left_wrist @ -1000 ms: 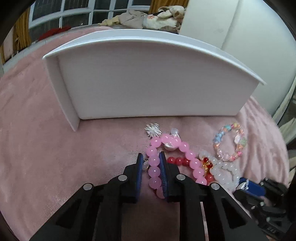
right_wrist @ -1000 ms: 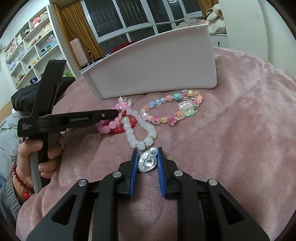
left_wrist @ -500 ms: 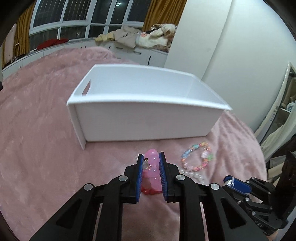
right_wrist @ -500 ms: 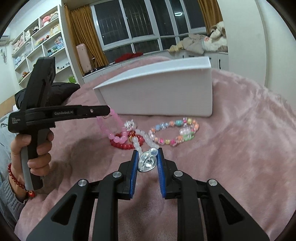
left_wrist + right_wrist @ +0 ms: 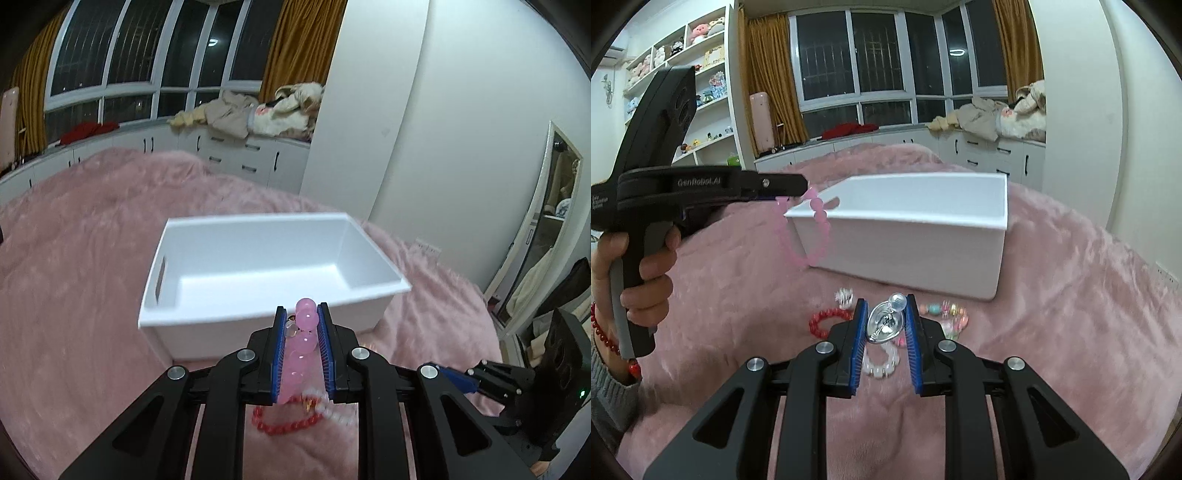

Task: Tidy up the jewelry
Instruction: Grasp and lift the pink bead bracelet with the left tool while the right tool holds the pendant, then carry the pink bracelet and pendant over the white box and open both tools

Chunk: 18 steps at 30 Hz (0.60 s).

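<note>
My left gripper [image 5: 302, 314] is shut on a pink bead bracelet [image 5: 304, 325], held in the air just short of the near wall of the white box [image 5: 280, 306]. In the right wrist view the left gripper [image 5: 803, 186] shows at the left and the pink bracelet [image 5: 820, 236] dangles from it beside the box [image 5: 908, 243]. My right gripper [image 5: 884, 306] is shut on a silver oval pendant [image 5: 884, 323], above the bed. A red bead bracelet [image 5: 823, 319], a white bead bracelet [image 5: 881, 363], a multicoloured bracelet [image 5: 945, 314] and a small silver piece [image 5: 844, 295] lie on the pink blanket.
The box stands open and empty on the pink plush blanket [image 5: 74, 295]. The right gripper's tip [image 5: 458, 380] shows low right in the left wrist view. White cabinets [image 5: 997, 151] with piled clothes and a shelf unit [image 5: 701, 92] stand behind the bed.
My left gripper has lifted the pink bracelet off the blanket and risen toward the box's rim. My right gripper has also risen, still holding the pendant.
</note>
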Each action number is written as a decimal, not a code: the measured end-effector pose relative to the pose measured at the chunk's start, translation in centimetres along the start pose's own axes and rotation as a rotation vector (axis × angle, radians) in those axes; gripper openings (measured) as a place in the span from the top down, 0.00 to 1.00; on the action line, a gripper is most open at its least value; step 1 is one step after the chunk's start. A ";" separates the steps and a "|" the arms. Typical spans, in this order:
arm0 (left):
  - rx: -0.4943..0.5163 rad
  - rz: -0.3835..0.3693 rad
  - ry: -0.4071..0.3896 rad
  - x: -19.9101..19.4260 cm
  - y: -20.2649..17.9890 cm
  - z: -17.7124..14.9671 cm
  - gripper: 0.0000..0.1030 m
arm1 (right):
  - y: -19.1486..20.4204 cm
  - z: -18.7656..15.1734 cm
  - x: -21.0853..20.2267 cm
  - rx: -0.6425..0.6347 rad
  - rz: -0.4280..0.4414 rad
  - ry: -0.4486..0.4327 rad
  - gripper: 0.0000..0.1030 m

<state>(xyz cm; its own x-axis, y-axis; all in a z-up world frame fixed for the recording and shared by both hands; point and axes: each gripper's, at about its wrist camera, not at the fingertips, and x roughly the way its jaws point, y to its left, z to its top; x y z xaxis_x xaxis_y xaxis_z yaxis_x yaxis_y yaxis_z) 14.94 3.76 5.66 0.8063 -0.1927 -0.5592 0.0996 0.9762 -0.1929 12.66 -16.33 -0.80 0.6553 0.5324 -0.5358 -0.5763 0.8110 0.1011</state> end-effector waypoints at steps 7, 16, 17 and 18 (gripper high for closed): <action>-0.015 -0.051 -0.065 -0.4 -0.8 4.7 0.79 | -1.1 3.5 0.2 -0.004 -0.058 -0.027 0.80; 0.013 -0.017 -0.071 1.7 -0.5 9.0 0.79 | -3.7 9.4 3.1 -0.012 -0.110 -0.019 0.80; 0.014 0.000 -0.067 2.2 -0.2 9.2 0.79 | -4.0 10.0 3.6 -0.009 -0.110 -0.012 0.80; 0.013 0.013 -0.064 2.6 0.1 9.3 0.79 | -4.4 10.5 4.4 -0.001 -0.107 -0.003 0.80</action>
<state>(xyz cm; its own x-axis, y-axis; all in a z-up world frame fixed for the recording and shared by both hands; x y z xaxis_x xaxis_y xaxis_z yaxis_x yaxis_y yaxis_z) 22.47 4.29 11.71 0.8432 -0.1733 -0.5089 0.0959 0.9799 -0.1749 23.19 -15.05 5.16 0.7143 0.4435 -0.5413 -0.5033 0.8630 0.0429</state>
